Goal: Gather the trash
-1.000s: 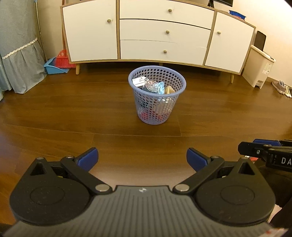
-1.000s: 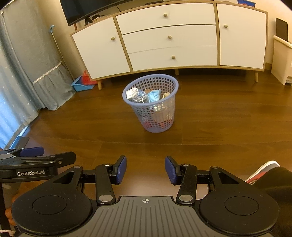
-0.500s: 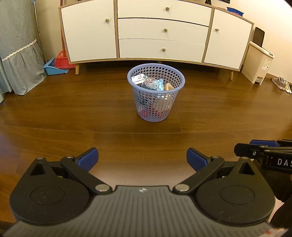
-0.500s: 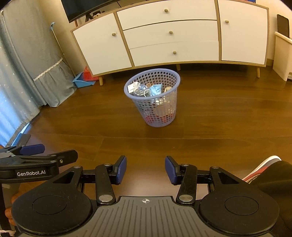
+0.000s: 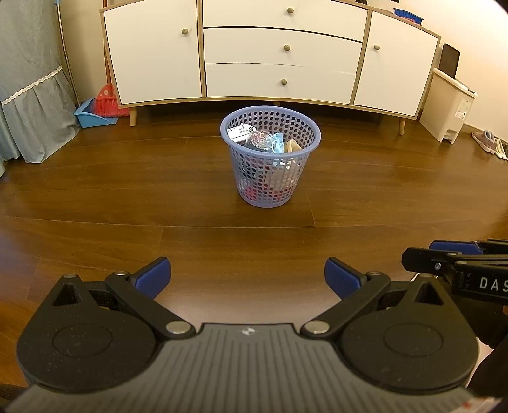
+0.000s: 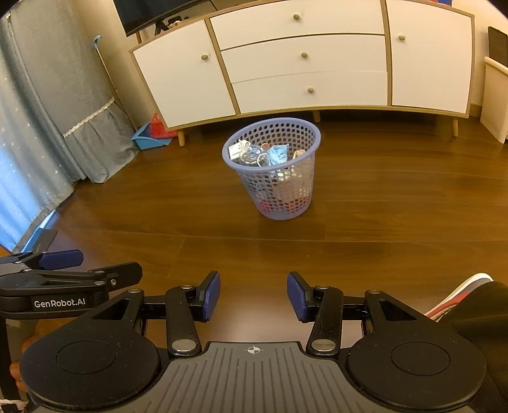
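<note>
Facing a Full Basket

Standing on the wooden floor [image 5: 127, 197] before the white sideboard [image 5: 279, 50], the lilac basket [image 5: 270, 178] holds trash [image 6: 270, 154]. Left claw [image 5: 247, 279] gapes wide, right claw [image 6: 253, 294] narrower, both empty. Only the right view shows a television [image 6: 152, 11]; only the left, shoes [image 5: 489, 143].

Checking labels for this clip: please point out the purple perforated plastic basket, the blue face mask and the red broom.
purple perforated plastic basket [image 5: 270, 187], left wrist view, front wall
blue face mask [image 6: 278, 154], right wrist view, middle
red broom [image 5: 107, 101], left wrist view, bristles

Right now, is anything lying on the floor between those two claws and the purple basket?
No. Both wrist views show only bare wooden floor between the open claws and the trash-filled laundry-style basket.
</note>
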### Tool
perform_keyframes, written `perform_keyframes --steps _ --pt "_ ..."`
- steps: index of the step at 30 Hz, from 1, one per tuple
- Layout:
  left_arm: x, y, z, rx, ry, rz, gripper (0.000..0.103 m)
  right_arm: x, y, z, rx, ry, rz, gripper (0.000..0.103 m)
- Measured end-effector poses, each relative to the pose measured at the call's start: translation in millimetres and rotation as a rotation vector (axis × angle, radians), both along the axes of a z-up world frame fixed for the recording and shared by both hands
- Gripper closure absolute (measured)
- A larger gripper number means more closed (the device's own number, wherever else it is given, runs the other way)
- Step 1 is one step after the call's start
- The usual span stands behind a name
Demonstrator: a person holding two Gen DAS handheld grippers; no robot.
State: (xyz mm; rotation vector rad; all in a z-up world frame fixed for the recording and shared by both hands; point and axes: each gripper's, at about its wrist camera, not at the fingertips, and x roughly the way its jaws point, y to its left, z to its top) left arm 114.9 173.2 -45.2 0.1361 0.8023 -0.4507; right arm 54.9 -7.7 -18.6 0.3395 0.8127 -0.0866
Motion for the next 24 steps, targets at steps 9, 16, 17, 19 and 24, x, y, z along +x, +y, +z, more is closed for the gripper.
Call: perform_keyframes --steps 9,16,17,19,24 --pt "-1.1 -0.6 -0.5 0.001 0.002 0.004 0.001 1.1 1.3 -1.2 0.001 -0.002 0.001 0.059" --pt "-1.0 -0.2 -0.4 0.001 0.004 0.003 0.001 0.6 3.2 -2.8 0.001 -0.004 0.004 0.059" --pt "-0.8 -0.2 -0.5 0.001 0.003 0.002 0.001 0.6 3.5 -2.9 0.001 -0.005 0.005 0.059" --pt "-1.1 -0.3 -0.2 0.001 -0.003 0.000 0.001 0.4 3.9 -2.2 0.000 -0.007 0.006 0.059" --pt "-3.3 -1.9 0.9 0.009 -0.015 0.015 0.001 0.5 5.0 -1.5 -0.001 -0.008 0.006 0.059"
